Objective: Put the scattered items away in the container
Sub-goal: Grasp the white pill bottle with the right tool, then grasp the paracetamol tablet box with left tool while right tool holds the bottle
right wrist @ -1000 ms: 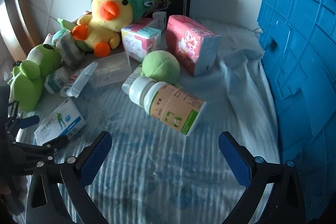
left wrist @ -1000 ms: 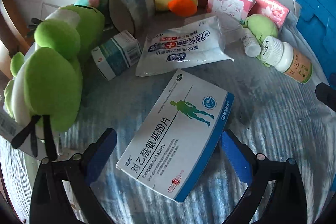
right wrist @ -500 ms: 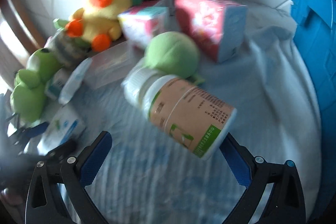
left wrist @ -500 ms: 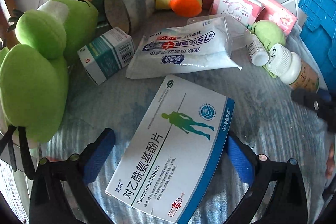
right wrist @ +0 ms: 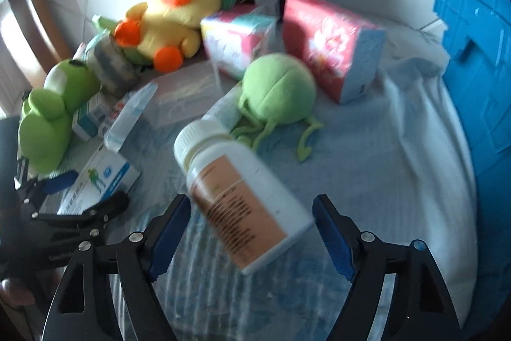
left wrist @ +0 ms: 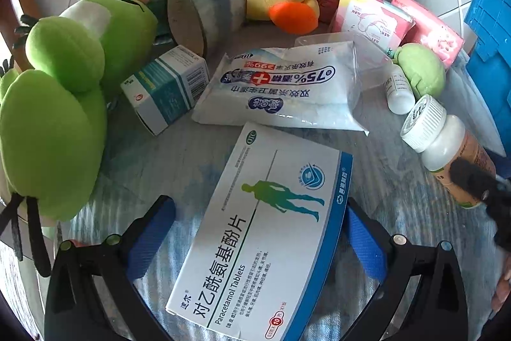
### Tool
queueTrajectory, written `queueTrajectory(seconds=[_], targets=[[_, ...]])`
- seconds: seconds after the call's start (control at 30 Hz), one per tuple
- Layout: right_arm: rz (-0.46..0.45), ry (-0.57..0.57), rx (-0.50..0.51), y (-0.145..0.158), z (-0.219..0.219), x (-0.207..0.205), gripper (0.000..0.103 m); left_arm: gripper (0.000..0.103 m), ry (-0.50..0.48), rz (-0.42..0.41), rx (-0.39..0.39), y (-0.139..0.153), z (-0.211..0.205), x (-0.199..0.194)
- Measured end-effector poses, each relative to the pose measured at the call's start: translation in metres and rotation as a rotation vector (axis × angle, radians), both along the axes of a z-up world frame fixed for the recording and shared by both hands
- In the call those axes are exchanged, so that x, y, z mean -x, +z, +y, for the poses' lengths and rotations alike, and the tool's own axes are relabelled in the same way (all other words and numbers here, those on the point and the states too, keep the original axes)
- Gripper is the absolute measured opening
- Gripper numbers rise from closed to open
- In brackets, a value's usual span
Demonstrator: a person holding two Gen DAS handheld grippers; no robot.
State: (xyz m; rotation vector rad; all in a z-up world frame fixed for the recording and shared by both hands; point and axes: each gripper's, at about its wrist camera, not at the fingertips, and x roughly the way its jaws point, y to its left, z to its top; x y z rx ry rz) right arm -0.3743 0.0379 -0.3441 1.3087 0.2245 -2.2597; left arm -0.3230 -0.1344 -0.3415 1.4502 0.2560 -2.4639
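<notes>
My left gripper [left wrist: 258,232] is open, its blue pads on either side of a white and blue paracetamol box [left wrist: 262,226] lying on the cloth; a gap shows at the left pad. My right gripper [right wrist: 250,229] is open around a white pill bottle [right wrist: 242,200] with a tan label, lying on its side; neither pad touches it. That bottle also shows in the left wrist view [left wrist: 447,146]. The blue container [right wrist: 476,53] stands at the right. The box appears in the right wrist view [right wrist: 99,181] too.
A yellow duck plush [right wrist: 179,11], green frog plush [left wrist: 54,104], green ball plush [right wrist: 278,88], wipes pack [left wrist: 281,91], small teal box [left wrist: 166,88], tape roll [left wrist: 207,8], small vial [left wrist: 397,90] and two tissue packs [right wrist: 329,43] crowd the back of the cloth.
Both grippers have moved forward: the paracetamol box now lies between the left pads and the pill bottle between the right pads. The right jaws have narrowed a little.
</notes>
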Motion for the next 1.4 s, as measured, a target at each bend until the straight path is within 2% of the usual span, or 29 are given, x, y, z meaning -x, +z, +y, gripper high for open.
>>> queueTrajectory(seconds=[0.03, 0.07, 0.17, 0.23, 0.43, 0.47, 0.5, 0.53, 0.73, 0.9, 0.93, 1.0, 1.1, 1.27, 1.3, 1.33, 1.4], targets=[[-0.003, 0.010, -0.006, -0.003, -0.002, -0.003, 0.074, 0.103, -0.008, -0.003, -0.003, 0.000, 0.000, -0.001], [-0.004, 0.021, -0.009, -0.005, -0.004, -0.005, 0.064, 0.103, -0.016, -0.004, -0.004, 0.001, 0.001, -0.003], [0.003, 0.026, -0.010, -0.006, -0.008, -0.006, 0.058, 0.093, -0.026, 0.027, 0.009, 0.004, 0.005, -0.013], [0.000, 0.036, -0.001, -0.007, -0.012, -0.005, 0.057, 0.089, -0.031, 0.041, 0.014, 0.005, 0.008, -0.018], [0.020, 0.020, 0.008, -0.014, -0.020, 0.003, 0.061, 0.092, -0.042, 0.050, 0.012, 0.007, 0.006, -0.021], [0.027, 0.022, -0.003, -0.015, -0.021, 0.002, 0.059, 0.090, -0.043, 0.056, 0.014, 0.007, 0.007, -0.023], [0.032, 0.022, -0.013, -0.014, -0.022, 0.001, 0.052, 0.080, -0.044, 0.067, 0.016, 0.008, 0.010, -0.028], [0.035, 0.021, -0.020, -0.014, -0.023, -0.001, 0.052, 0.078, -0.047, 0.072, 0.015, 0.009, 0.014, -0.032], [0.050, -0.009, -0.015, -0.011, -0.015, -0.033, 0.052, 0.078, -0.028, 0.083, 0.002, 0.018, 0.026, -0.058], [0.090, -0.004, -0.009, 0.009, -0.007, -0.066, 0.052, 0.075, -0.022, 0.143, 0.069, 0.043, 0.039, -0.092], [0.101, -0.007, -0.006, 0.016, -0.005, -0.072, 0.052, 0.071, -0.019, 0.155, 0.076, 0.048, 0.040, -0.083], [0.122, -0.008, 0.006, 0.034, -0.003, -0.085, 0.052, 0.026, -0.018, 0.161, 0.067, 0.061, 0.042, -0.081], [0.158, -0.014, 0.007, 0.059, -0.005, -0.101, 0.052, 0.026, -0.007, 0.140, 0.016, 0.076, 0.038, -0.088], [0.136, -0.032, 0.004, 0.081, 0.006, -0.129, 0.052, 0.028, -0.001, 0.091, -0.056, 0.073, 0.031, -0.106], [0.133, -0.032, 0.002, 0.081, 0.006, -0.133, 0.052, 0.039, -0.009, 0.081, -0.055, 0.072, 0.030, -0.108], [0.130, -0.032, 0.003, 0.080, 0.006, -0.136, 0.052, 0.062, -0.016, 0.076, -0.048, 0.070, 0.029, -0.110], [0.115, -0.030, 0.006, 0.074, 0.006, -0.143, 0.052, 0.087, -0.023, 0.085, -0.022, 0.066, 0.028, -0.112]])
